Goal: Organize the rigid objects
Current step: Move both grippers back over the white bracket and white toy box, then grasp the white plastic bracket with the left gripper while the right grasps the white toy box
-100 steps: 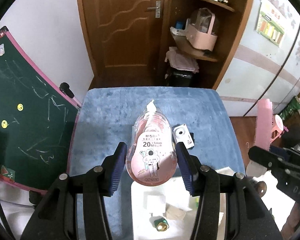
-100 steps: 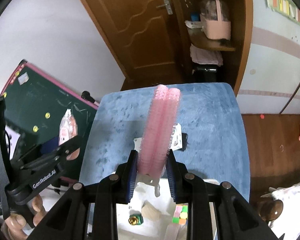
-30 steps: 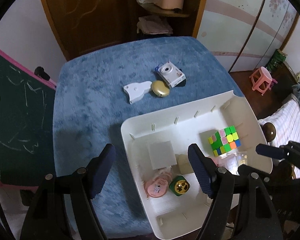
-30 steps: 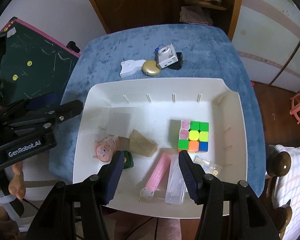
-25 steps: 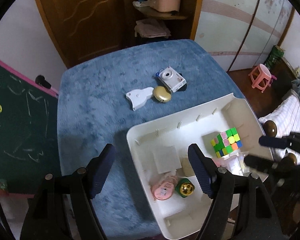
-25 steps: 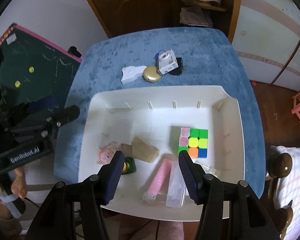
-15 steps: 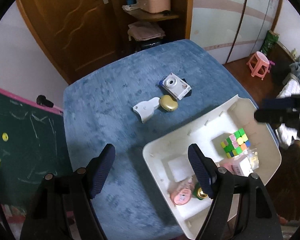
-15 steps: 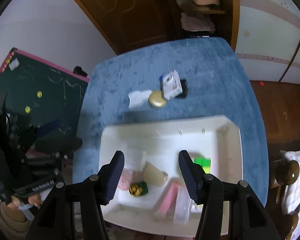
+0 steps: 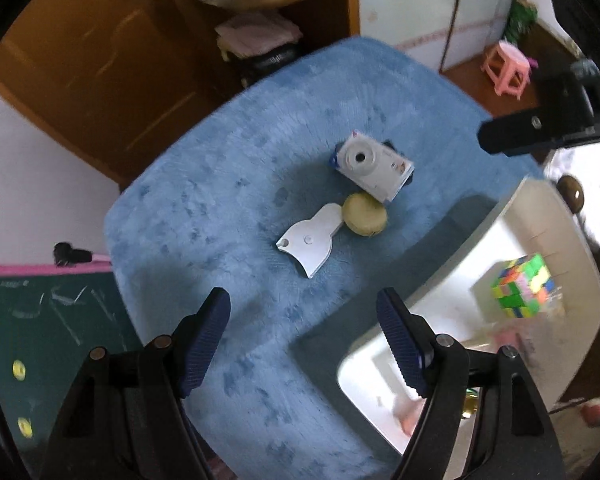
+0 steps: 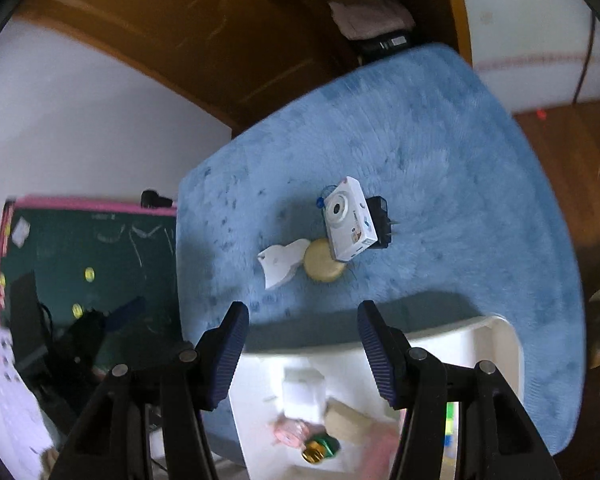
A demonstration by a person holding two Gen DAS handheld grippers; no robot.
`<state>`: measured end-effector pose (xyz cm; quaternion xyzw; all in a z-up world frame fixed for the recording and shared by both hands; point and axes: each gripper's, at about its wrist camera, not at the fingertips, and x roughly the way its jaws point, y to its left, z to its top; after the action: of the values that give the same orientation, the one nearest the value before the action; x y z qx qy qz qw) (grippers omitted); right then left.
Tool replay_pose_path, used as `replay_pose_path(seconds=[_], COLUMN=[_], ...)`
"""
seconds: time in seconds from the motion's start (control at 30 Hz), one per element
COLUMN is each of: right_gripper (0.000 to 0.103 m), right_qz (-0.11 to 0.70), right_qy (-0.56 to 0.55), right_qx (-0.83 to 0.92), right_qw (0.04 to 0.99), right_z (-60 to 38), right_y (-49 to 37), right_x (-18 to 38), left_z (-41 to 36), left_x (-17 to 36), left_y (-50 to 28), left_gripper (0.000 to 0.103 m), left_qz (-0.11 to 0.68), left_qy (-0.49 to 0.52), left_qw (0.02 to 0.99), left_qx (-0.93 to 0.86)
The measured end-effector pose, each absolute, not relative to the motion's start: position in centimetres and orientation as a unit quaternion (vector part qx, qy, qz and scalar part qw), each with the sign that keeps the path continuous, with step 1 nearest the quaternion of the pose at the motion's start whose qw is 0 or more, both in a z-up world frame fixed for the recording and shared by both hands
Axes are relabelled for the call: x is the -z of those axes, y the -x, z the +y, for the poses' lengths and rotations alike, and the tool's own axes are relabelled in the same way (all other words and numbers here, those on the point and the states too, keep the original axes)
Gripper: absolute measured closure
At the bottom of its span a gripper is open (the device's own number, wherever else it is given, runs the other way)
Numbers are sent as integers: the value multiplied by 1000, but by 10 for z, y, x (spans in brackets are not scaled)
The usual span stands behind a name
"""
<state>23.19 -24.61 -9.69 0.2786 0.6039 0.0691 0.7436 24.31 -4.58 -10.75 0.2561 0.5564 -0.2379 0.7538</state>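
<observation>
I have both sets of tongs empty and parted: the left tongs (image 9: 302,340) with a wide gap, the right tongs (image 10: 302,350) a little narrower, nothing between the pads of either. That suits where I am, hovering above the blue plush-covered table (image 9: 220,184) and looking for the next pick.

Three loose things lie in a tight cluster near the middle of the table: a small white toy camera (image 9: 374,168), a round pale-yellow compact (image 9: 365,220) touching its near corner, and a flat white plastic piece with a flared end (image 9: 310,244) butted against the compact. A dark block (image 10: 380,220) lies just behind the camera; I cannot tell what it is.

The white plastic bin (image 10: 504,344) stands at the table's near edge, close under my hands, so drops are short. Inside I see a multicoloured puzzle cube (image 9: 522,286), a pink round item (image 10: 290,432) and a green-and-gold piece (image 10: 318,450), blurred.

I judge the cluster is what remains; its crowding means I should take an outer piece first.
</observation>
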Motion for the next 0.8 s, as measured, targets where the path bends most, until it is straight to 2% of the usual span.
replay_pose_path(seconds=[0.23, 0.43, 0.63, 0.7, 0.8], right_gripper=[46, 46, 46, 50, 51], right_qz=[635, 656, 649, 647, 645], right_qy=[-333, -375, -398, -401, -396], right_qx=[-60, -52, -53, -57, -57], right_qw=[695, 653, 646, 647, 651], right_z=[-253, -254, -251, -251, -249], right_y=[-267, -278, -285, -288, -293], right_x=[175, 229, 245, 247, 246], left_z=[-63, -67, -67, -67, -68], left_x=[177, 214, 235, 242, 247], left_y=[-283, -306, -315, -317, -320], left_gripper=[24, 24, 24, 22, 20], left_qz=[596, 626, 639, 643, 647], left_qy=[-309, -305, -308, -307, -299], left_qw=[699, 672, 656, 652, 648], left_qx=[246, 253, 259, 260, 267])
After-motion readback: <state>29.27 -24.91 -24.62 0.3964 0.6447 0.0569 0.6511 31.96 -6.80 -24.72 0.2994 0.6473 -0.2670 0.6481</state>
